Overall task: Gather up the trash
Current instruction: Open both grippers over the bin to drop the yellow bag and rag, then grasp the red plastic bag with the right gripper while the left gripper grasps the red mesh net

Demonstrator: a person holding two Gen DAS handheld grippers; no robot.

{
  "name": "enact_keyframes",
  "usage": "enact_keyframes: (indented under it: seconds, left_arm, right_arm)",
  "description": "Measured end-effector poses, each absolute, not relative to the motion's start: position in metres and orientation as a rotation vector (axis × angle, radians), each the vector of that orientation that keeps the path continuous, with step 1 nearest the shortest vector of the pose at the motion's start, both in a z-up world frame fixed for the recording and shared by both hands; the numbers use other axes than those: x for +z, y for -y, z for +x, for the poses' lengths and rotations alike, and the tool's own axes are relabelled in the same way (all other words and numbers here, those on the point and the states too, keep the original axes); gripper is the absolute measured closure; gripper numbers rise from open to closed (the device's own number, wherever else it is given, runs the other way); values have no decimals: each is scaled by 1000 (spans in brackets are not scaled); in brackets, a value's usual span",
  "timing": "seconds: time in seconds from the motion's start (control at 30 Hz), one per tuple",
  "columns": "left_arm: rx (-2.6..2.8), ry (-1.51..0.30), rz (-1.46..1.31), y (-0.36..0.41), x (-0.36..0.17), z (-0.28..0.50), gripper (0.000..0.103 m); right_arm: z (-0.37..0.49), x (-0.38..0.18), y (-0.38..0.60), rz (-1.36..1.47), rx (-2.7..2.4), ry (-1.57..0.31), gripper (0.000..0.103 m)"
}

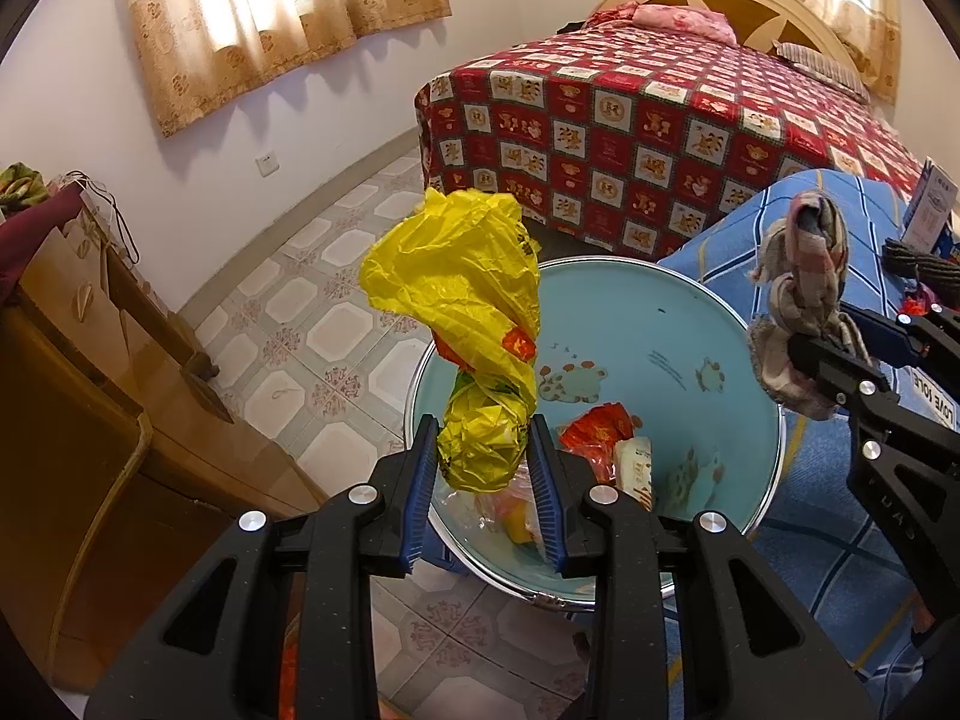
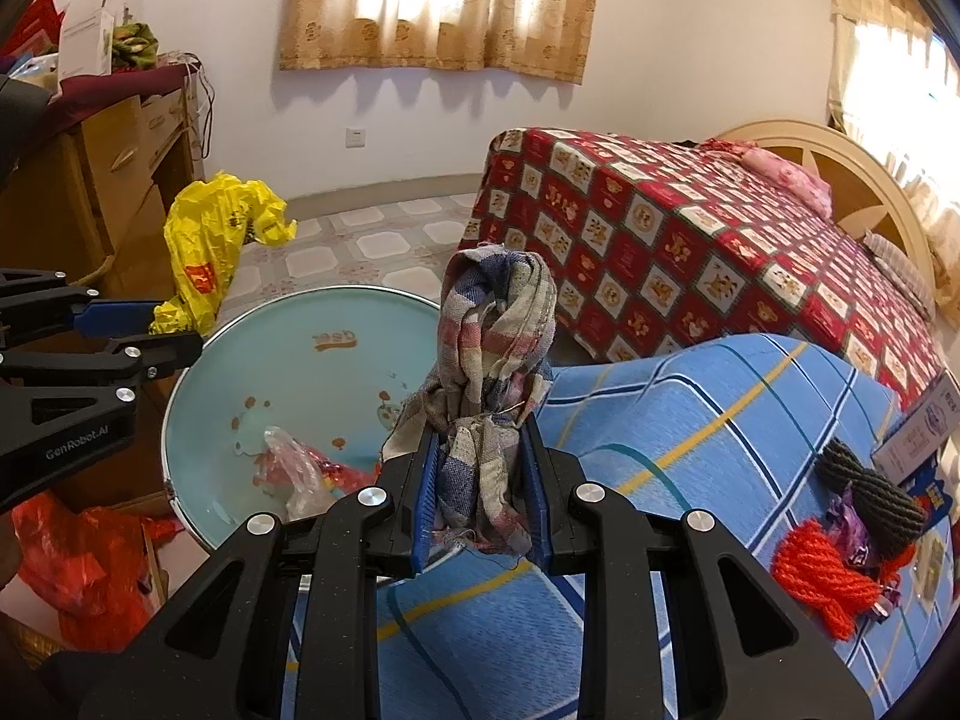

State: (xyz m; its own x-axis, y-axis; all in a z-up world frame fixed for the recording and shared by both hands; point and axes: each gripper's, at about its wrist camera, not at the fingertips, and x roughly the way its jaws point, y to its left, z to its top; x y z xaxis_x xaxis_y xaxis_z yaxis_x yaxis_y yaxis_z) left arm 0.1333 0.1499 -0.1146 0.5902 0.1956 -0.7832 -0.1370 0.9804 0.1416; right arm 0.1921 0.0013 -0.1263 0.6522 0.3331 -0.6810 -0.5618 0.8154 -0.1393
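A crumpled yellow plastic bag (image 1: 456,282) stands up from my left gripper (image 1: 482,426), whose blue pads are shut on its balled lower end, above the near rim of a round light-blue basin (image 1: 660,324). Inside the basin lie a red wrapper (image 1: 600,432) and clear plastic scraps. My right gripper (image 2: 480,426) is shut on a frayed checked rag (image 2: 498,324), held upright over the basin's right edge. The right wrist view shows the yellow bag (image 2: 210,240) and left gripper (image 2: 177,330) at the left. The left wrist view shows the rag (image 1: 804,252) and right gripper (image 1: 825,333) at the right.
A blue checked cover (image 2: 690,420) to the right of the basin (image 2: 288,372) carries red yarn (image 2: 822,576), a dark yarn bundle (image 2: 870,492) and a box (image 2: 918,432). A bed with a red quilt (image 1: 630,132) stands behind. A wooden dresser (image 1: 78,360) is left; a red bag (image 2: 78,558) lies on the floor.
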Motion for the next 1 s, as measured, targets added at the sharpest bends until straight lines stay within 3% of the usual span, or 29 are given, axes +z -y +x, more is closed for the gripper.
enact_keyframes:
  seconds: [0.07,0.1,0.13,0.17,0.23,0.37,0.57,1.0]
  left_arm:
    - [191,-916,67,-149,-114,132,71]
    - [189,-913,66,-149,-114,132,62]
    - [189,-906,65,-148,-113,131,55]
    - [190,-900,65,-148,-112,131,45]
    - [186,-892,69,-147,-111,130,45]
    - [177,-894,65,-145,-111,129,44]
    - [155,-911,71,-135,-119,129,27]
    - [97,-962,141,-79,-143,143,27]
  right_arm:
    - [192,-126,-4,-356,533,-691,76]
    - [192,-126,-6,-356,544,-692,76]
    - [191,-125,-7,-354,551,-686,70]
    - [191,-124,-7,-349,552,-679,57]
    - [191,-124,-6,-339,557,-679,48]
    - [190,-124,-3,-327,548,-682,46]
    - [182,-122,25,-305,497,-678,43]
    - [191,-119,247,-63,-50,-710,43]
